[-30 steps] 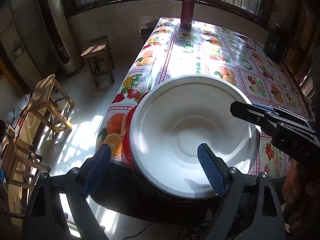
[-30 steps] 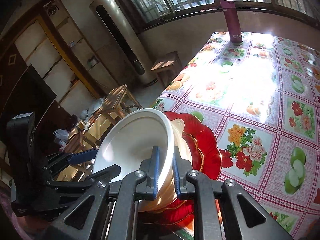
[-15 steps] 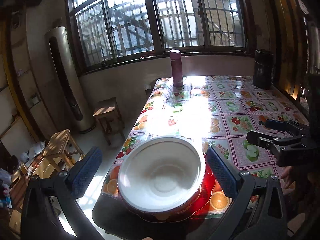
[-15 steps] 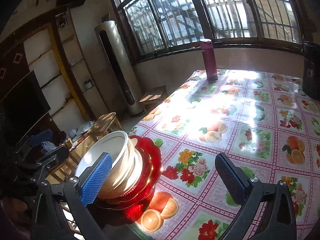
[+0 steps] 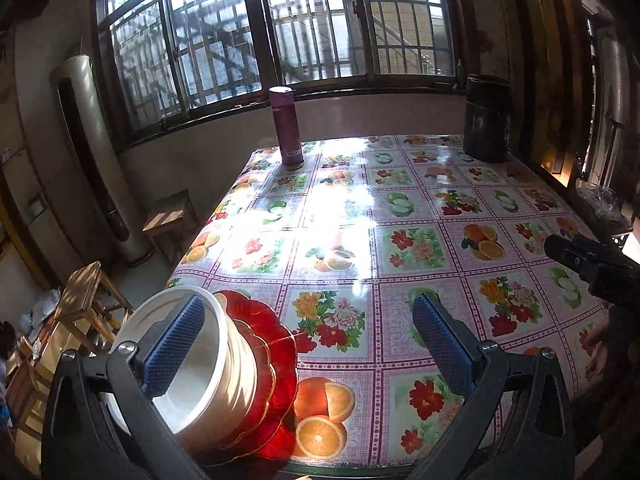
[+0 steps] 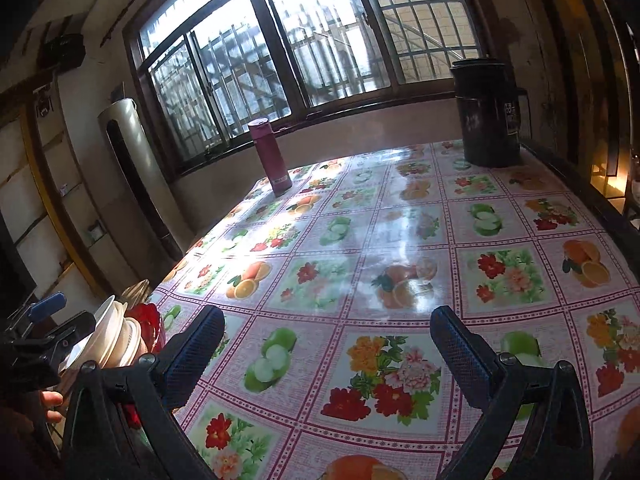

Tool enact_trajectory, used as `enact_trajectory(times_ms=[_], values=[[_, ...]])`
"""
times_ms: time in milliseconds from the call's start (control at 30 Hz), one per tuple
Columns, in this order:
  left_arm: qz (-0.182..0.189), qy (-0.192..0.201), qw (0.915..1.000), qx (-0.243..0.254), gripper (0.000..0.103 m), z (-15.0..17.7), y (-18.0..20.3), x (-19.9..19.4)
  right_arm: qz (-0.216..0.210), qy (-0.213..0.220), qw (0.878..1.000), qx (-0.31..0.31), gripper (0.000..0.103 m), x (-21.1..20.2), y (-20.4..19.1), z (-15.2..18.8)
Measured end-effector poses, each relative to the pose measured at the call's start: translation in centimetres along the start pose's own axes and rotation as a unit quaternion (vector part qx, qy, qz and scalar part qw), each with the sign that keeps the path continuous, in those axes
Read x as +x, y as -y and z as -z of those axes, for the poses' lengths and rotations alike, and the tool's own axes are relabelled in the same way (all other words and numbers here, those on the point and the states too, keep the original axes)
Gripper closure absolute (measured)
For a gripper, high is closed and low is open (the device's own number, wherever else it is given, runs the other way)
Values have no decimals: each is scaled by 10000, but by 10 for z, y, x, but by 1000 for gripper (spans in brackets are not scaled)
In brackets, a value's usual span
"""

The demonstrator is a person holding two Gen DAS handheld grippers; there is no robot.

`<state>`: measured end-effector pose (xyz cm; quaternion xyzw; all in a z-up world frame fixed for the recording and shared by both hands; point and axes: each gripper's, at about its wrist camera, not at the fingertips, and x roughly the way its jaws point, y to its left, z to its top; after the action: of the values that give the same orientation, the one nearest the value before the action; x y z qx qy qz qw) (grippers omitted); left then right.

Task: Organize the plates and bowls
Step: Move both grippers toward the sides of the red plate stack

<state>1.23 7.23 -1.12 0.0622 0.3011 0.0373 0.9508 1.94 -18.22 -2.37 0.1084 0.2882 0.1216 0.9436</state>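
At the near left corner of the tabletop (image 5: 400, 208) a white bowl (image 5: 192, 360) sits nested in a stack of cream dishes (image 5: 244, 364) on red plates (image 5: 276, 360). The left gripper (image 5: 308, 348), jaws just opened wide, grips nothing, and one blue pad crosses the bowl's rim in view. Further right, over bare flowered cloth, the right gripper (image 6: 328, 344) has also just sprung wide and empty

Tabletop (image 5: 420, 216) under a glossy fruit-and-flower oilcloth, sun glare across the middle. Stack of red plates (image 5: 276, 360) at the near-left corner, white bowls (image 5: 208, 368) nested on top. Maroon flask (image 5: 286, 128) upright near the far-left corner. Dark cylindrical container (image 5: 486, 120) upright at the far-right corner.
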Motion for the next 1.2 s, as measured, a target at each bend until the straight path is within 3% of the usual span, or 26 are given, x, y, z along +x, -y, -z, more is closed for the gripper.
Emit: enact_trajectory(times_ms=[233,733,1000,1200], values=[[9,-101,9999,15,0,-9,21,13,160,47,9996,206,0,-4,33,0],[26,-241,9997,77,0,-13,34,32,218,-75,9994,271,0,10,47,7],[-162,-149,9998,-22,0,-6,20,22,8,-152,9998,110,0,14,23,10],[-502,91,9983,-288,0,8,-9,1,-423,-116,9987,-242,0,9,-25,19]])
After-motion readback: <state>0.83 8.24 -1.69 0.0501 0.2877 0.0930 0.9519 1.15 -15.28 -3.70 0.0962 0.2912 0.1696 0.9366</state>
